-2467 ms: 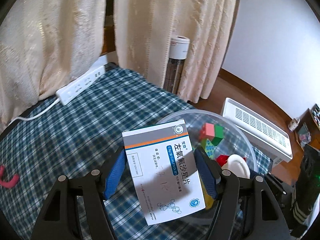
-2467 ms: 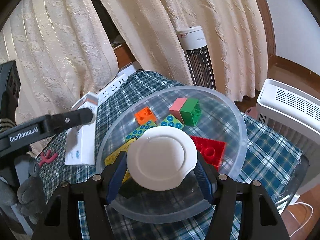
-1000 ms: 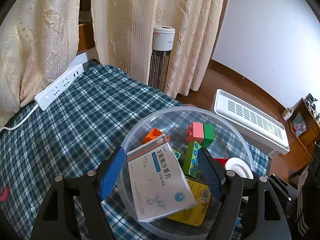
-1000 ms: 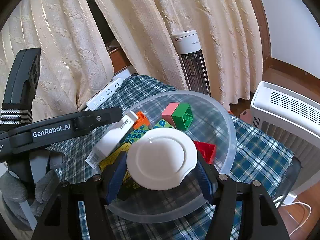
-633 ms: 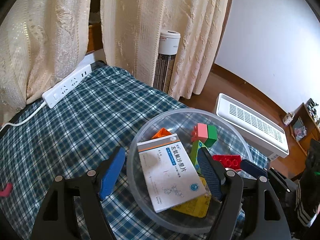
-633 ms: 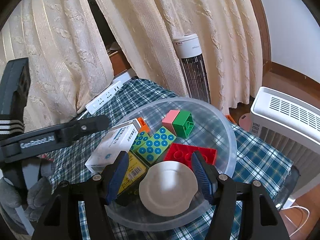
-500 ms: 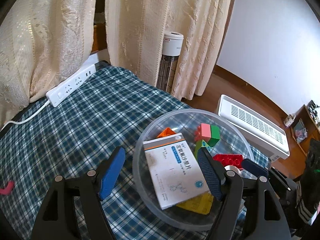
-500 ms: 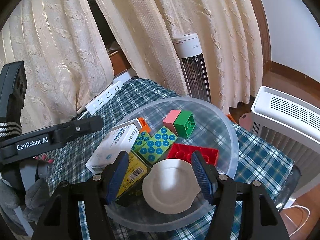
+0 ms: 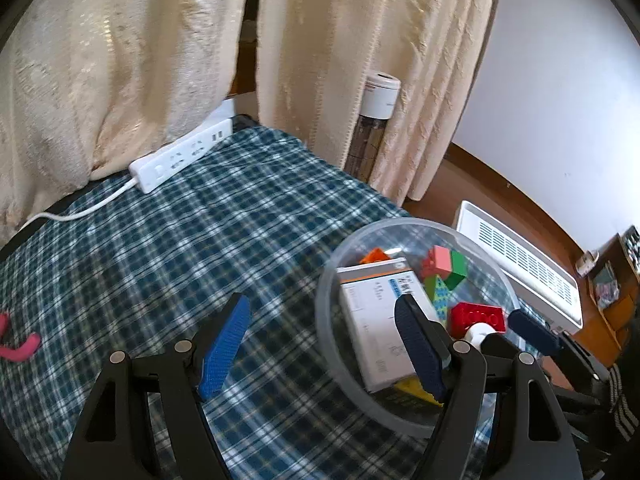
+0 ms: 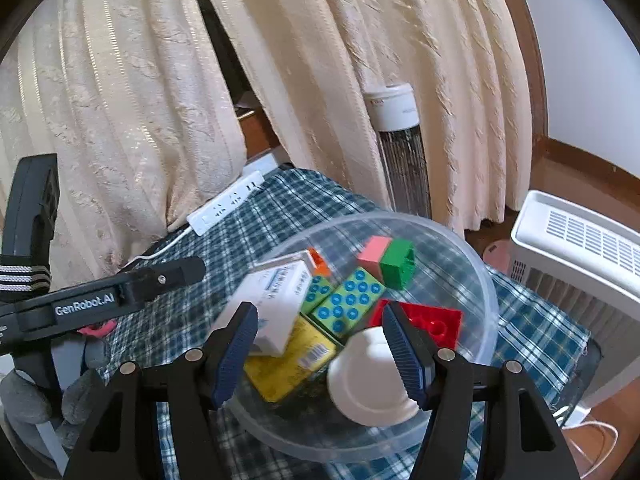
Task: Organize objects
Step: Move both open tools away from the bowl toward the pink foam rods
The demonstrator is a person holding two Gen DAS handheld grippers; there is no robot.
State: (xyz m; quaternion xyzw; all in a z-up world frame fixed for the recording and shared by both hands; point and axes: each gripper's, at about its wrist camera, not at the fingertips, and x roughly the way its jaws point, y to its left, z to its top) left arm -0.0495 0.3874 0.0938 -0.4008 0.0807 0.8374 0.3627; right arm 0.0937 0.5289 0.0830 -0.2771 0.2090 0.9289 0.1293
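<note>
Left hand-held gripper (image 9: 322, 342) open, nothing between its pads; right hand-held gripper (image 10: 320, 344) likewise open and empty, over the near rim of the clear plastic bowl (image 10: 486, 280).

Remaining loose item, judged: pink curved piece (image 9: 18, 346) on the plaid tabletop (image 9: 200, 240), far lower left of the left wrist view. It is well apart from the bowl at lower right, so the left gripper is nearer.
</note>
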